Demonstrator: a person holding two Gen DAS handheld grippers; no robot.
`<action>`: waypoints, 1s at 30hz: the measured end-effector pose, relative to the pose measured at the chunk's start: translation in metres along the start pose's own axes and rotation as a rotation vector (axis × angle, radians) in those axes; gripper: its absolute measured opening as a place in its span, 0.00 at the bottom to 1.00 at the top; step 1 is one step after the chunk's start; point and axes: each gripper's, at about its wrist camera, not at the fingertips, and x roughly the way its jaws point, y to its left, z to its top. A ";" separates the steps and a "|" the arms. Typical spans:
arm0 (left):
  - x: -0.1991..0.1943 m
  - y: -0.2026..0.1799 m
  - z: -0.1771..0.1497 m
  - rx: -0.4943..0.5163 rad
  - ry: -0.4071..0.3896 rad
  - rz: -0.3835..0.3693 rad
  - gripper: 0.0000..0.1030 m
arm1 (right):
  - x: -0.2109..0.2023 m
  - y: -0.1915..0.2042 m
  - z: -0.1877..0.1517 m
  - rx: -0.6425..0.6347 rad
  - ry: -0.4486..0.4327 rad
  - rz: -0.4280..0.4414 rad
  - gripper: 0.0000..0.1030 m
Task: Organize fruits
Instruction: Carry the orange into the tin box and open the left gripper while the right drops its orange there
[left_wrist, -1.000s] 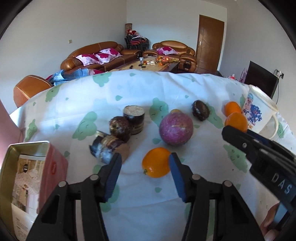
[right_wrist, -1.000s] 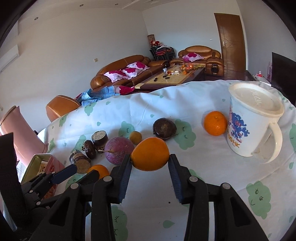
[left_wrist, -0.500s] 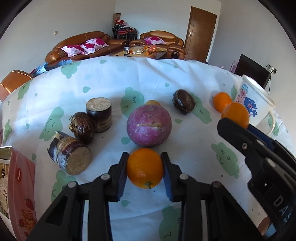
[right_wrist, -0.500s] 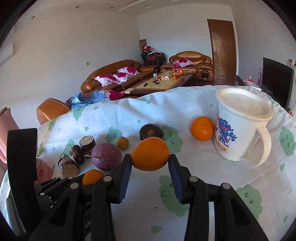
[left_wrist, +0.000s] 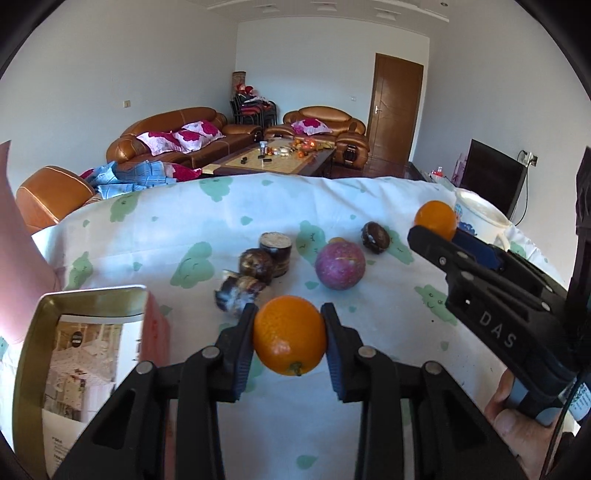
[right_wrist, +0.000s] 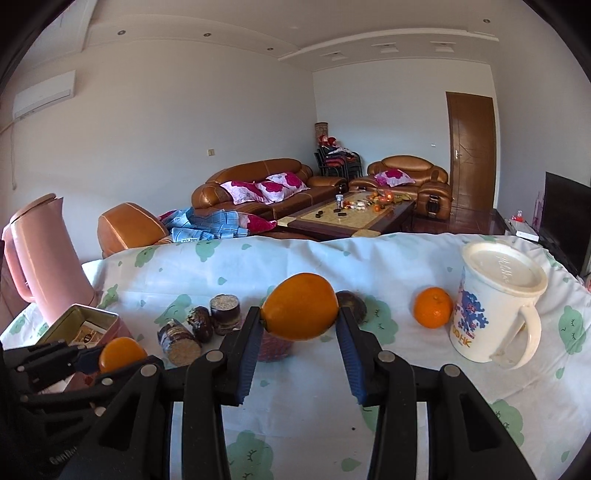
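I read "DAS" in pale raised letters on the black body of the right gripper (left_wrist: 436, 236), seen from my left camera. On the white mug (right_wrist: 495, 314) I make out orange lettering near its base that looks like "HK", with a couple of characters before it I cannot settle. The mug's lid carries faint embossed script, too soft to read. The printed paper inside the pink tin (left_wrist: 92, 354) is too blurred.
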 end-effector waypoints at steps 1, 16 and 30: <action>-0.006 0.010 -0.002 -0.006 -0.004 0.012 0.35 | -0.001 0.006 -0.001 -0.004 0.000 0.017 0.42; -0.028 0.147 -0.011 -0.103 0.006 0.172 0.35 | 0.017 0.153 0.005 -0.087 0.057 0.259 0.42; -0.005 0.166 -0.024 -0.134 0.190 0.240 0.35 | 0.056 0.192 -0.013 -0.118 0.161 0.341 0.42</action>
